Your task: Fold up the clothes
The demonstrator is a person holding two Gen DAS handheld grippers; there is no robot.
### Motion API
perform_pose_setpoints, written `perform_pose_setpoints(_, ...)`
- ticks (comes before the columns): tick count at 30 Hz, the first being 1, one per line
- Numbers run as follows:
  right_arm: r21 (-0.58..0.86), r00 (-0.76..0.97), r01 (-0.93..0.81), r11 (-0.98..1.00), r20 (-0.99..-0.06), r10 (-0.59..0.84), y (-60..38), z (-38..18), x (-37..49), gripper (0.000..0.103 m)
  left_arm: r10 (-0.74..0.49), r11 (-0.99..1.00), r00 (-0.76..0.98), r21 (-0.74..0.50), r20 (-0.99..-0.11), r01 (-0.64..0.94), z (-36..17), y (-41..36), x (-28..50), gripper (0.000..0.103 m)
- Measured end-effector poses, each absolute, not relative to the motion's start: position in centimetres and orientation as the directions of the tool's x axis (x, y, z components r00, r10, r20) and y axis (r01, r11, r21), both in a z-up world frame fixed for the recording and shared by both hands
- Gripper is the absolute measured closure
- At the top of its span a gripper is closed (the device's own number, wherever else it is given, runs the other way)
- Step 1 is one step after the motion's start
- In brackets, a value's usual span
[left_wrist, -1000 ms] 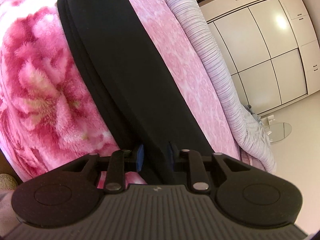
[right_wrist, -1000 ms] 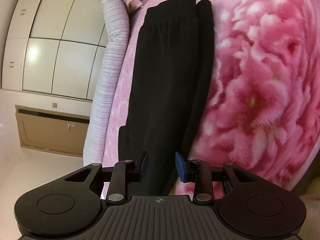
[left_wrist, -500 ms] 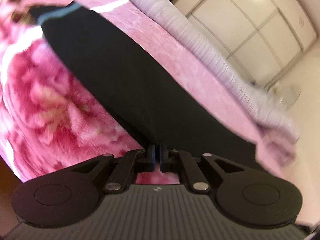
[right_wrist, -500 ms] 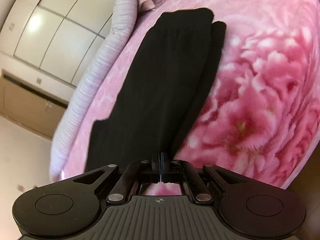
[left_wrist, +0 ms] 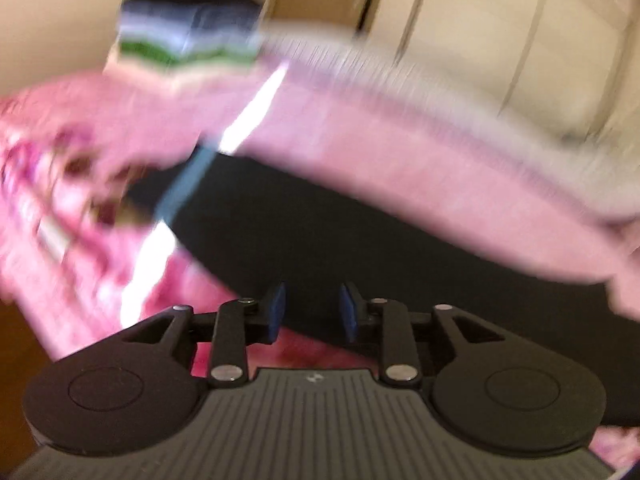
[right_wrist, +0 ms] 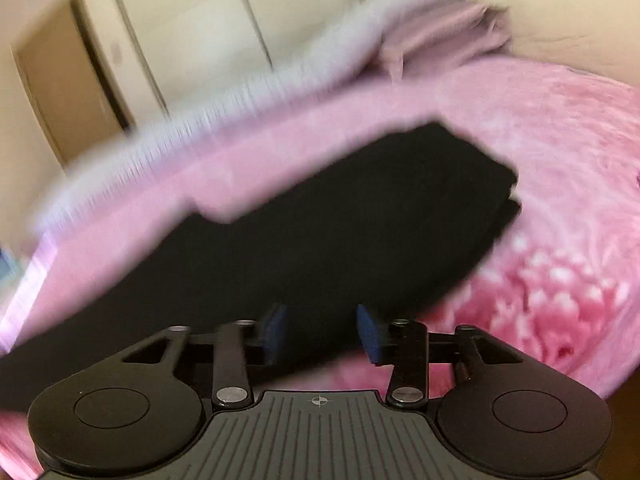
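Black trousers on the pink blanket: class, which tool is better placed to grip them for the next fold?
Probably the right tool: its jaws are opening, astride the near edge of the black trousers. The left tool is opening over their edge too, but its view is more blurred. A close call.

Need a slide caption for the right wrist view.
Right gripper opening, nothing pinched, above black folded trousers lying on the pink floral blanket.
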State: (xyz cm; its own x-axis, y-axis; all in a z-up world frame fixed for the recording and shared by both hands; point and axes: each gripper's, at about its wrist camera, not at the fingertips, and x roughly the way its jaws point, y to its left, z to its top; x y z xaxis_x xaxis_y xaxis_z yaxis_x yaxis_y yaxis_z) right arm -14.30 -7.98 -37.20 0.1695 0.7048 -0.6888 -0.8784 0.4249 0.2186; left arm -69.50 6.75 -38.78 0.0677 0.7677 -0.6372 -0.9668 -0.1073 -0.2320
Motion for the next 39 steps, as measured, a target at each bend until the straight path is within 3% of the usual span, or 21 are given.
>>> perform_pose_setpoints(7, 0.123, 0.162, -0.930, 0.345, -0.706, 0.689, -9.9, -33.8, -18.9, 0.057, 0.728, -0.007, 0.053, -0.085, -0.683, -0.996, -34.6, 2.2, -63.7, 0.061)
perform_pose_setpoints(21, -0.059, 0.261, -0.947, 0.315, -0.714, 0.650, -12.7, -29.6, -23.1, 0.053, 0.725, 0.135, 0.135, -0.052, -0.676, -0.989, -31.2, -4.2, -58.7, 0.052)
perform_pose_setpoints(39, -0.063, 0.230, -0.967, 0.249, -0.643, 0.730, -16.1, -26.8, -26.0, 0.051, 0.779, 0.121, 0.120, -0.040, -0.615, -0.992, -28.0, -9.1, -60.7, 0.046)
